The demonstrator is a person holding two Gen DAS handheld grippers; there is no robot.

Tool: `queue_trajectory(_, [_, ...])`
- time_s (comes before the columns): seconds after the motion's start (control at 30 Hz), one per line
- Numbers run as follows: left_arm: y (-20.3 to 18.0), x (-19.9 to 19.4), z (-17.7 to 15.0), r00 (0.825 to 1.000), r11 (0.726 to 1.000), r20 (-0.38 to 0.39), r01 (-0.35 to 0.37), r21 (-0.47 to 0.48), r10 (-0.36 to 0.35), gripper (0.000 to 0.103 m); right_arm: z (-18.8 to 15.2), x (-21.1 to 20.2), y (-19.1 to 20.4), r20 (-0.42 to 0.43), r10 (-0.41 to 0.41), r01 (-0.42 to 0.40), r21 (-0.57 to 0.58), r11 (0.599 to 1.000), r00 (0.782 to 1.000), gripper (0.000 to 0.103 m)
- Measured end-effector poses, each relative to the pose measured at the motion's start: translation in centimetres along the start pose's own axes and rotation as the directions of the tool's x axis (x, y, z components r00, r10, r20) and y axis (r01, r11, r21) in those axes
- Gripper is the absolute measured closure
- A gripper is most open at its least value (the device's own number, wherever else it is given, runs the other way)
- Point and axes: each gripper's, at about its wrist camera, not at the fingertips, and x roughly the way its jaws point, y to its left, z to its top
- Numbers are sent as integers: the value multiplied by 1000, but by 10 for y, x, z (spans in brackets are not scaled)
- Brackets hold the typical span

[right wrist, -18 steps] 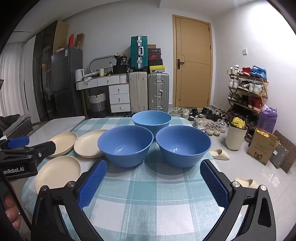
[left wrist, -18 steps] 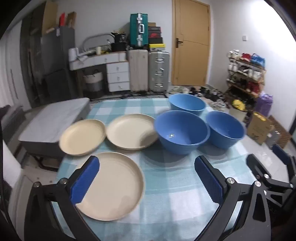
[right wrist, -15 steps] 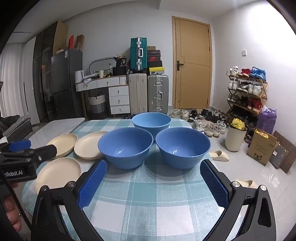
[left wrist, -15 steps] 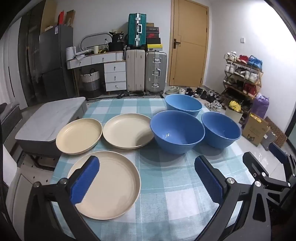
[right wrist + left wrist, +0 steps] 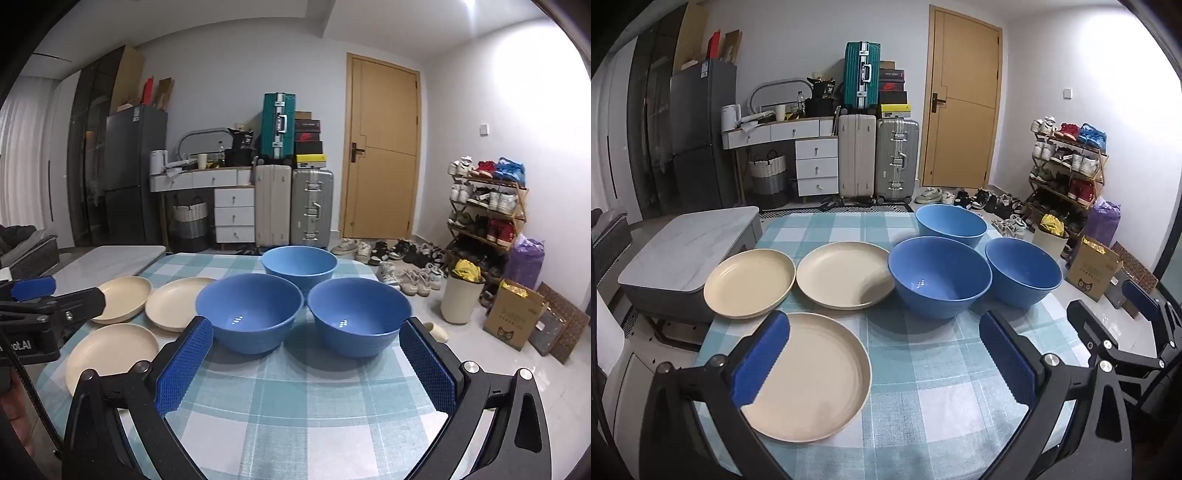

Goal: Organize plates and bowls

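Three cream plates lie on the checked tablecloth: a near plate (image 5: 812, 376), a left plate (image 5: 750, 282) and a middle plate (image 5: 846, 275). Three blue bowls stand to their right: a middle bowl (image 5: 940, 277), a right bowl (image 5: 1023, 271) and a far bowl (image 5: 951, 223). My left gripper (image 5: 884, 358) is open and empty, its left pad over the near plate's near-left rim. My right gripper (image 5: 304, 363) is open and empty, in front of the middle bowl (image 5: 249, 317) and right bowl (image 5: 360, 317). The far bowl (image 5: 300, 266) stands behind them.
The round table (image 5: 295, 413) has a low grey marble-topped table (image 5: 683, 247) to its left. Suitcases (image 5: 877, 158), drawers and a door stand at the back wall. A shoe rack (image 5: 1067, 166), a bin and a cardboard box (image 5: 1093, 273) stand on the right floor.
Both cameras have tilted up a little, so the dishes sit lower in view. The dishes have not moved and both grippers stay open.
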Motion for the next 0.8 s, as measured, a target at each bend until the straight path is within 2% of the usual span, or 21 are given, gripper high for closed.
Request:
queue_trajectory(0.13, [3,-1,0,1000,1000,7,4,-3,-4,0,0,-1,5,3,21,-21,-20,1000,1000,0])
queue_trajectory(0.23, [4,0,0,1000,1000,5,-19,12,19,0,2,-2,5,-3,53,-53,-2,999,999,0])
queue_trajectory(0.57, [25,5,3,998,998,-9,-63,-31,63,0,9,3,13,-6,45,-45,-15,999,999,0])
queue_trajectory(0.8, [27,7,1,998,998,-8,-64,-28,64,0,9,9,10,-25,32,-32,-3,999,999,0])
